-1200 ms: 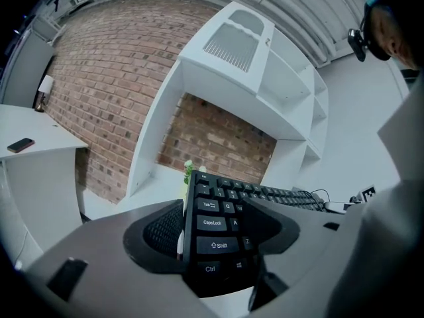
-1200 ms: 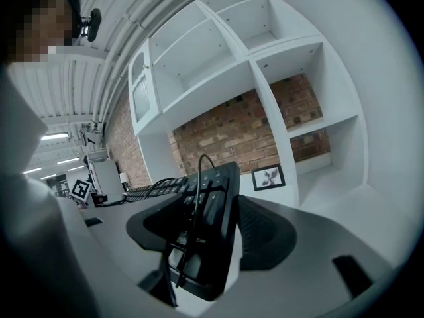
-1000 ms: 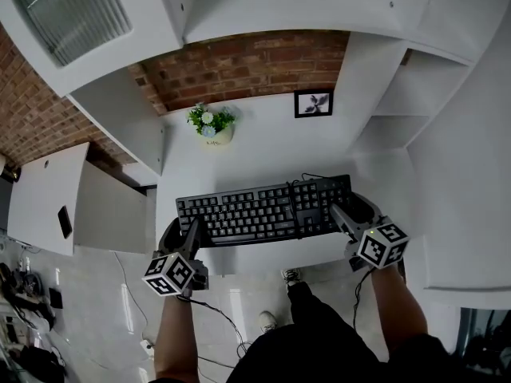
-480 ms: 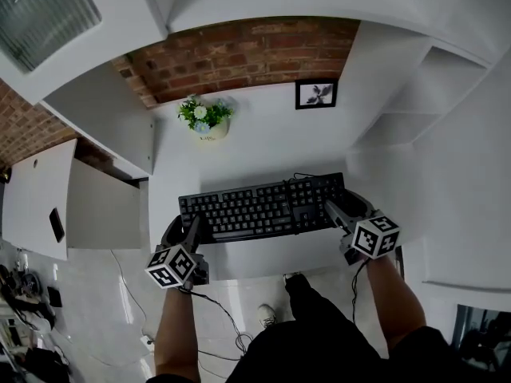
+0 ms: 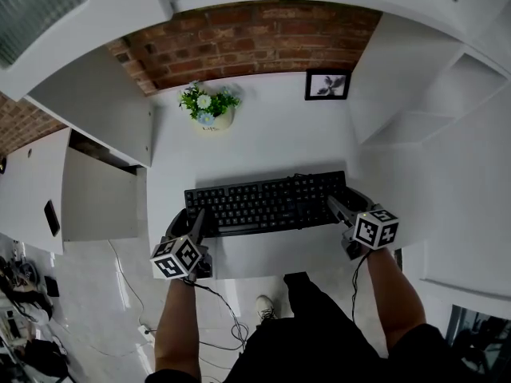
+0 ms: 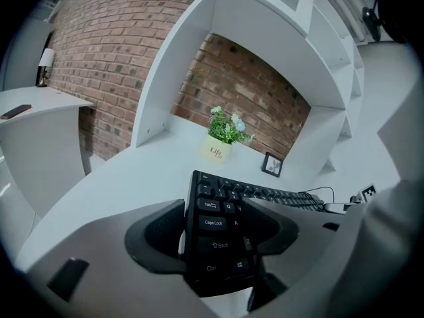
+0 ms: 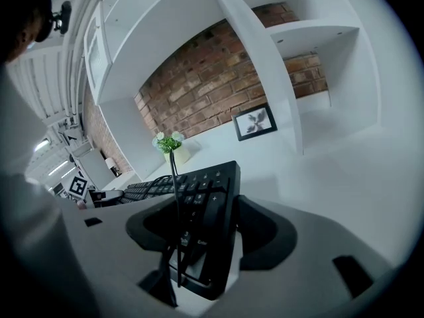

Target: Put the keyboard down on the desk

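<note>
The keyboard (image 5: pixel 267 204) has come slightly further in from the front edge of the surface (image 5: pixel 263 146) and lies level along it, whether touching I cannot tell. The left tongs (image 5: pixel 197 222) pinch its left end, the right tongs (image 5: pixel 335 207) its right end. Long, black, with a thin cable (image 7: pixel 173 197), it looks light and stiff but slick, so holding both ends suits it.

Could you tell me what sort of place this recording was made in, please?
Probably a home-office or study nook: a white desk against a red brick wall, with a black keyboard, a small potted plant and a framed picture.
</note>
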### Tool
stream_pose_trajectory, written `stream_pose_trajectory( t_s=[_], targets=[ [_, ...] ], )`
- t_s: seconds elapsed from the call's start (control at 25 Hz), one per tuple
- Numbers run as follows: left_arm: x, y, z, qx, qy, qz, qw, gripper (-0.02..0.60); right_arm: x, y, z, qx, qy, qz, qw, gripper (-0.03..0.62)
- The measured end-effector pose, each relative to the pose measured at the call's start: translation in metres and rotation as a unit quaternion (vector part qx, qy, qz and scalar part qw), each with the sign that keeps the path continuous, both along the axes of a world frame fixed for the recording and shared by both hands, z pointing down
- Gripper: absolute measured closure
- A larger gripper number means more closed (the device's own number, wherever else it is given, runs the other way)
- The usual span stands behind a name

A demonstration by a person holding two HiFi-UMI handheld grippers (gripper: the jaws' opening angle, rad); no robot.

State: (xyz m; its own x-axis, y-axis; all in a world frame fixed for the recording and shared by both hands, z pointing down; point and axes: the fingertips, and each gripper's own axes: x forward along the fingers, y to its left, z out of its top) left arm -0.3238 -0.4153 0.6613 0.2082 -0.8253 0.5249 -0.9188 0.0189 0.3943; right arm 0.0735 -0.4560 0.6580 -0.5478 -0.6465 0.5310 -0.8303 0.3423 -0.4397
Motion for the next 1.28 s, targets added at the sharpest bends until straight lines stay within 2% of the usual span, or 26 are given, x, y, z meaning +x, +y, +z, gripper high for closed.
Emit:
stream_pose_trajectory(
  t_s=[0.24, 0.6, 1.0, 1.28],
  targets=[
    [0.005, -0.003, 0.015, -0.021, 0.007, 0.009, 0.9997, 0.299, -0.002, -0.004, 0.019, -0.031, 0.005, -0.006, 0.999, 0.326],
    [0.01, -0.004, 0.03, -0.038, -0.007, 0.01, 0.9992, 0.299, 0.001, -0.004, 0.044, -0.065, 0.014, -0.016, 0.998, 0.324],
    [0.01, -0.001, 0.03, -0.032, -0.026, 0.003, 0.9991, 0.299, 0.001, -0.004, 0.047, -0.073, 0.026, -0.02, 0.997, 0.326],
    [0.007, 0.001, 0.027, -0.03, -0.031, 0.003, 0.9991, 0.299, 0.002, -0.004, 0.042, -0.056, 0.048, -0.029, 0.997, 0.324]
  ],
)
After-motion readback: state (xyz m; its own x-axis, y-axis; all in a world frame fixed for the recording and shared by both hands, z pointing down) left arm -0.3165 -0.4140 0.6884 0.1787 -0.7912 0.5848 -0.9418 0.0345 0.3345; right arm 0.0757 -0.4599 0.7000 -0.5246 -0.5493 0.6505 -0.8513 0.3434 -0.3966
